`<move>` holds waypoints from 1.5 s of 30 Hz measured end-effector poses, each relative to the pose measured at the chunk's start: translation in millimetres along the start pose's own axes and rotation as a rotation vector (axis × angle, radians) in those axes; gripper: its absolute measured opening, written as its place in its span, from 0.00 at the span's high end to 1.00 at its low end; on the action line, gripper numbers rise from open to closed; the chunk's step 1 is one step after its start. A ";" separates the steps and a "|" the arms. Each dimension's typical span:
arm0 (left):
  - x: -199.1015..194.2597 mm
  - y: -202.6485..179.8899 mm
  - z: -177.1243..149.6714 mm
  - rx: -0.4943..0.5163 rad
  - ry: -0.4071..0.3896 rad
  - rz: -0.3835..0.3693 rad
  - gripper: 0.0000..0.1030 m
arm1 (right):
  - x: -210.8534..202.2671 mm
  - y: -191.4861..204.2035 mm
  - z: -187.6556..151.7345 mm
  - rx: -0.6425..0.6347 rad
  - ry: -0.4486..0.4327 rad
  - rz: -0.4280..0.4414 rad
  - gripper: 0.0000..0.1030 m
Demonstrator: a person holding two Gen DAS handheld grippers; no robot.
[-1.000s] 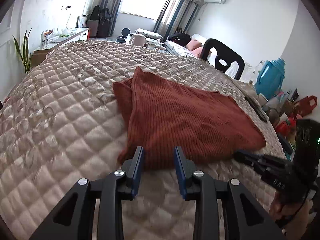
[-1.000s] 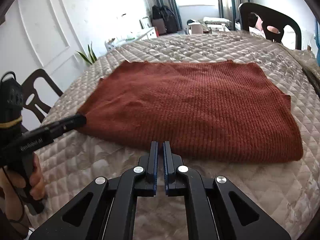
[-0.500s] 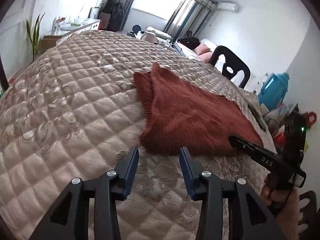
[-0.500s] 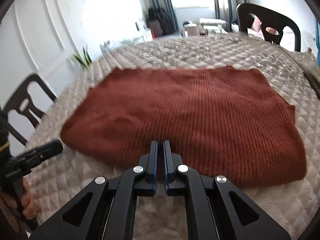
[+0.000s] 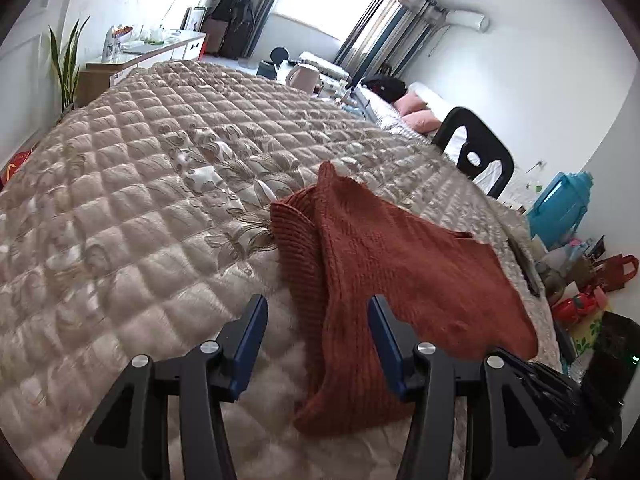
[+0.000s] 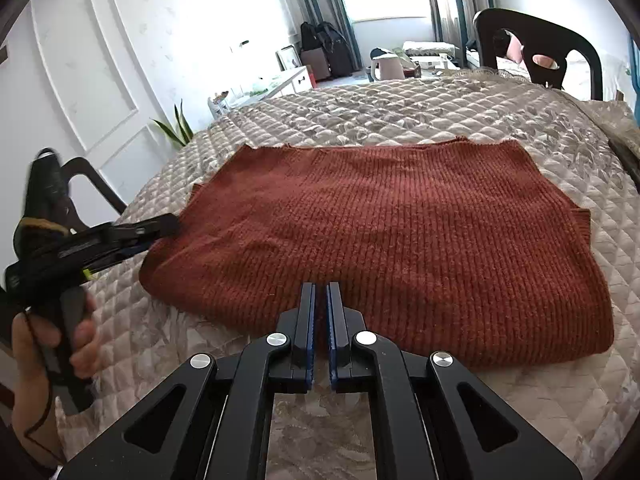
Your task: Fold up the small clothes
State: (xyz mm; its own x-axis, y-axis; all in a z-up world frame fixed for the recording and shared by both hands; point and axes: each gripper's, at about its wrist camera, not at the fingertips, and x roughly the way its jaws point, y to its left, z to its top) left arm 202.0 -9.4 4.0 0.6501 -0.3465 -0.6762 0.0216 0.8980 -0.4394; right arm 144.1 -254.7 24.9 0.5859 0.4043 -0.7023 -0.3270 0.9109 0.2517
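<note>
Sweater (image 6: 384, 248), rust-red ribbed knit, lies folded flat on the bed (image 6: 400, 116), on a beige quilted cover. From the right wrist view we see it as a wide rectangle, near edge just ahead of our right tool (image 6: 320, 320). That tool's blue-lined jaws sit almost together, only a thin slit between them, nothing in it; tips hover over the sweater's near edge.

Our left tool (image 5: 316, 340) has its jaws apart and opening. In the left wrist view the sweater's (image 5: 384, 276) corner and side edge lie between them, but the pads are not pressing on the knit, no grip. In the right wrist view we see the left tool (image 6: 160, 228) from the side, tips at the sweater's left near corner, and the left hand (image 6: 60, 344) wrapped round its handle. The right tool (image 5: 560, 392) shows at the lower right of the left wrist view, by the sweater's near right corner.

At that end a second knit layer sticks out from under the top layer, edges not lined up.

Background: black chair (image 5: 476, 148) at the far side of the bed, plant (image 5: 66, 64) by the wall, pink kettle (image 5: 302, 76) beyond the bed, blue jug (image 5: 560, 208) on the right.
</note>
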 end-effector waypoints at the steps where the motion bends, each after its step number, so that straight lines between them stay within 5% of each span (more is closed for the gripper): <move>1: 2.9 -2.5 0.6 0.012 0.001 0.007 0.47 | -1.2 -0.7 0.6 -0.002 -0.004 0.003 0.96; 18: 20.4 -20.3 4.3 0.098 0.007 0.085 0.49 | 42.2 -24.1 49.5 0.050 0.012 -0.059 0.96; 31: 17.0 -8.5 4.1 0.041 -0.005 0.025 0.57 | 84.5 -43.6 99.4 0.129 0.084 -0.100 0.96; 45: 21.9 24.9 9.5 -0.145 0.019 -0.149 0.78 | 10.8 -18.1 17.0 0.099 -0.005 0.006 0.95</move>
State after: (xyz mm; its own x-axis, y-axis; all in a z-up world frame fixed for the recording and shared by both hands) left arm 223.9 8.0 -16.1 0.6333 -0.4788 -0.6080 0.0056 0.7884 -0.6151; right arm 169.0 -265.5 24.1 0.5875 0.4100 -0.6977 -0.2559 0.9120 0.3205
